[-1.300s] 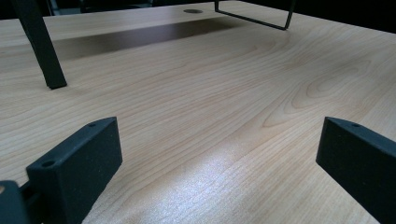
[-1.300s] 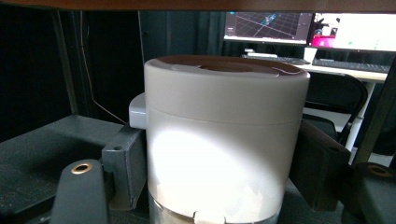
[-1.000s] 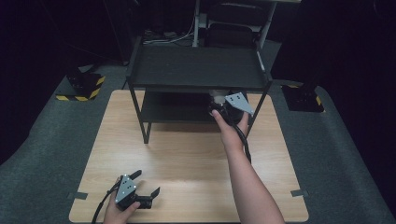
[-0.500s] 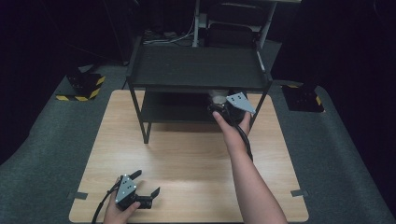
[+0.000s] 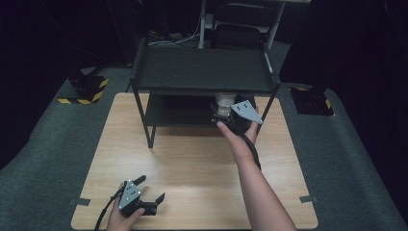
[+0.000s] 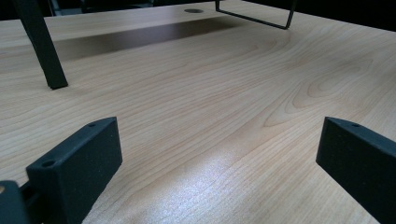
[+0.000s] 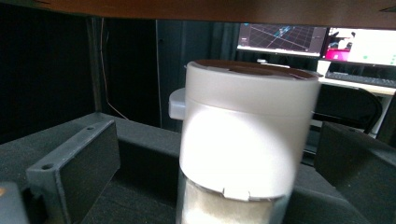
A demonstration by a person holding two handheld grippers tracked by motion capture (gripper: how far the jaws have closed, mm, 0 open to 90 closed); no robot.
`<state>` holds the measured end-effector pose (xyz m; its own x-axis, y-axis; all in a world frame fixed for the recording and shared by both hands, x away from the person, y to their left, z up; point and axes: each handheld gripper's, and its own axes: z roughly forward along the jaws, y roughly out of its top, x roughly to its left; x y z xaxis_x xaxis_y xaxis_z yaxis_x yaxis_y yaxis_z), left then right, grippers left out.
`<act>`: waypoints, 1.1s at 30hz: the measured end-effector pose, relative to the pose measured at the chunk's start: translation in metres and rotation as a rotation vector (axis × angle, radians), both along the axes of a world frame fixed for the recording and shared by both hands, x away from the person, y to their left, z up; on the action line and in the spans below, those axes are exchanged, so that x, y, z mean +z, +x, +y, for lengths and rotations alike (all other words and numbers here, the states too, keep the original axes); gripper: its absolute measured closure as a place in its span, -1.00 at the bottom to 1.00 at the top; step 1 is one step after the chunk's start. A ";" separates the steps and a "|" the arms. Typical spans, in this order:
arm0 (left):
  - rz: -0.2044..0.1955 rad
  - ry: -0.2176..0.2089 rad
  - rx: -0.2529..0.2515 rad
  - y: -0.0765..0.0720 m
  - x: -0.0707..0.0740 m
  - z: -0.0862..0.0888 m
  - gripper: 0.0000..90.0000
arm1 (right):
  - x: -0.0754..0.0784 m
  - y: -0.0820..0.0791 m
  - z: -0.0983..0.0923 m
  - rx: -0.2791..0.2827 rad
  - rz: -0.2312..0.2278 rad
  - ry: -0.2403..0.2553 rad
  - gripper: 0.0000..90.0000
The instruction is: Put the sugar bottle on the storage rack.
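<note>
Hardly anything has shifted since the earlier high views: both hands sit where they were, but the right gripper [image 5: 226, 111] has just been opening its jaws, and the jar between them is no longer pinched.

Right gripper reaches under the top deck of the black two-tier metal shelf rack [image 5: 202, 70], jaws pointing into the lower tier. In the right gripper view its two black jaws stand wide apart, one at each bottom corner, and the clear jar with a tall white plastic cap and pale granular contents [image 7: 245, 140] stands upright dead centre between them, close in front, with a visible gap on both sides. The jar rests on the dark lower shelf [image 7: 135, 154]. In the high view the white cap [image 5: 224, 99] peeks out just beyond the gripper's grey plate.

Left gripper [image 5: 150, 191] is held low over the near-left part of the light wooden tabletop [image 5: 192, 163], well apart from the rack. The left gripper view shows its jaws spread wide with bare wood between them; a black rack leg [image 6: 42, 44] stands ahead and to the left of them.
</note>
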<state>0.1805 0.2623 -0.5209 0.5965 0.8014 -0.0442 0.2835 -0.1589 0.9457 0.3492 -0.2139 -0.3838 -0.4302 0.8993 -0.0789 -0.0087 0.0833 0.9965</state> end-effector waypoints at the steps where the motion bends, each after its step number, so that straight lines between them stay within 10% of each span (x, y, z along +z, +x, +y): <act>1: 0.000 0.000 0.000 0.000 0.000 0.000 -0.99 | 0.000 -0.001 -0.001 0.000 0.003 0.003 -1.00; 33: -0.006 0.014 -0.001 -0.001 0.001 -0.002 -0.99 | -0.048 -0.073 -0.048 0.100 -0.011 0.011 -1.00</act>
<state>0.1799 0.2607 -0.5202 0.5976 0.8012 -0.0293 0.2777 -0.1726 0.9450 0.2763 -0.2617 -0.4316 -0.5170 0.8528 -0.0742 -0.0270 0.0704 0.9972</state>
